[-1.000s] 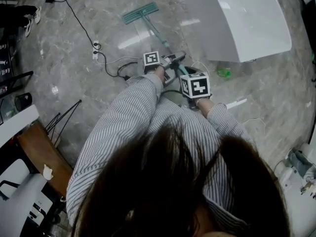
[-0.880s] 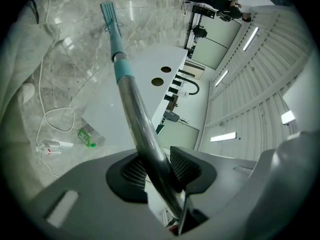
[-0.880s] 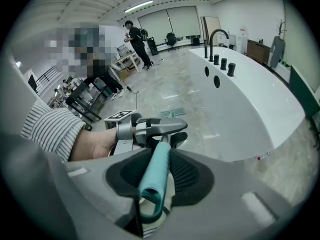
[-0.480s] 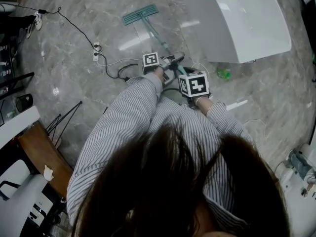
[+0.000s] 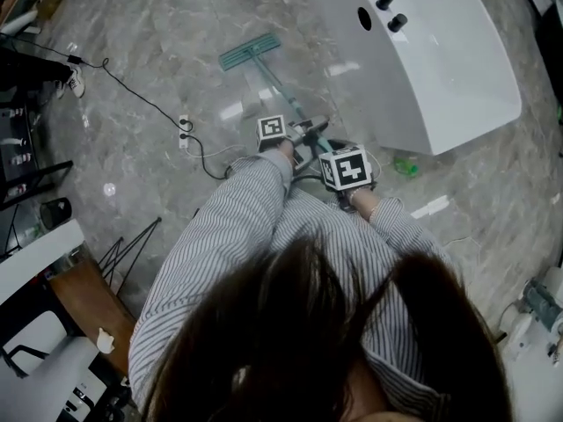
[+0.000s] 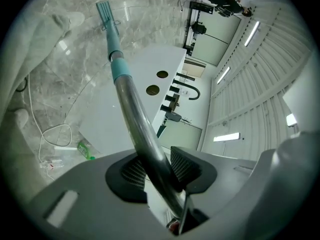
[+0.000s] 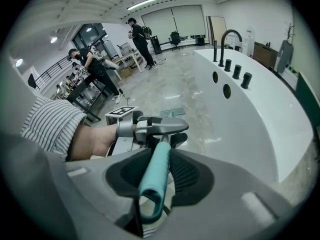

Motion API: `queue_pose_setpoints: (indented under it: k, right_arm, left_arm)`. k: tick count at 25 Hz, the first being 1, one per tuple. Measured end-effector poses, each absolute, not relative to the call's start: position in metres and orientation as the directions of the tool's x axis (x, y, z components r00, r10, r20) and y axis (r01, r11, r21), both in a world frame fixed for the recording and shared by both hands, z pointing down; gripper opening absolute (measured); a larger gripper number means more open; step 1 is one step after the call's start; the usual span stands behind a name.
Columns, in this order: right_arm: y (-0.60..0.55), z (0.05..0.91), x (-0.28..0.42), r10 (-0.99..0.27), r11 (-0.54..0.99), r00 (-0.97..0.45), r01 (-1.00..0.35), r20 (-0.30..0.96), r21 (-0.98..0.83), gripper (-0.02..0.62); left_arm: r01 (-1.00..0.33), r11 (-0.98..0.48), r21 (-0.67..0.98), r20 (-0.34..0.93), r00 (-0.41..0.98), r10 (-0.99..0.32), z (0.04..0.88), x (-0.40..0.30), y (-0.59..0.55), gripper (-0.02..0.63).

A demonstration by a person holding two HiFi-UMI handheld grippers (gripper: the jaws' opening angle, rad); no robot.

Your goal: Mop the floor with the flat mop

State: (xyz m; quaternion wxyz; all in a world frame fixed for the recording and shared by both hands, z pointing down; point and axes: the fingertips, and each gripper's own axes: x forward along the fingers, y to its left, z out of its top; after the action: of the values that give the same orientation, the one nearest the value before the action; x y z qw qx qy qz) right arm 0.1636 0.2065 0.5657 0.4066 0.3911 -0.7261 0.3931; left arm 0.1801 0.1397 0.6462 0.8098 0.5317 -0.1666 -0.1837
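The flat mop's teal head [image 5: 250,52] lies flat on the grey marble floor [image 5: 149,51] ahead of the person, and it also shows at the far end of the pole [image 6: 104,9]. Its handle [image 5: 290,90] slants back toward both grippers. My left gripper [image 5: 302,131] is shut on the metal part of the pole [image 6: 132,109], which sits between the ribbed pads [image 6: 183,165]. Just behind it, my right gripper [image 5: 332,150] is shut on the teal grip end [image 7: 156,174]. The left gripper [image 7: 159,127] shows right ahead in the right gripper view.
A white bathtub [image 5: 431,69] with black taps stands close on the right. A power strip with cables [image 5: 184,130] lies on the floor to the left. A green bottle [image 5: 405,165] lies by the tub. Chairs and a stand [image 5: 79,297] are at the lower left. People [image 7: 140,31] work far back.
The head view has tipped so the tub's taps come into sight and everything sits lower in the frame. Both grippers keep their hold on the handle; the mop has hardly shifted.
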Motion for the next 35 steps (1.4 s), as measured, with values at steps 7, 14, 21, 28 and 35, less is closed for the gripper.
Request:
queue_pose_setpoints:
  k: [7, 14, 21, 28, 35]
  right_arm:
    - [0.097, 0.577, 0.092, -0.216, 0.406, -0.339, -0.884, 0.916, -0.231, 0.115]
    - [-0.05, 0.576, -0.007, -0.224, 0.362, -0.355, -0.895, 0.908, -0.26, 0.118]
    - [-0.217, 0.582, -0.095, -0.271, 0.416, -0.356, -0.881, 0.894, -0.224, 0.115]
    - [-0.338, 0.597, -0.155, -0.277, 0.411, -0.346, -0.886, 0.896, -0.215, 0.114]
    - [-0.401, 0.611, -0.195, -0.289, 0.422, -0.369, -0.877, 0.883, -0.228, 0.115]
  left_arm:
    - [0.135, 0.416, 0.9, 0.092, 0.871, -0.482, 0.644, 0.111, 0.029, 0.124]
    - [0.157, 0.448, 0.88, 0.099, 0.863, -0.496, 0.639, 0.013, -0.117, 0.118]
    - [0.136, 0.391, 0.91, 0.074, 0.876, -0.476, 0.646, -0.072, -0.284, 0.124]
    - [0.179, 0.395, 0.901, 0.088, 0.816, -0.571, 0.658, -0.139, -0.409, 0.12]
    - [0.156, 0.392, 0.907, 0.101, 0.823, -0.559, 0.675, -0.179, -0.472, 0.121]
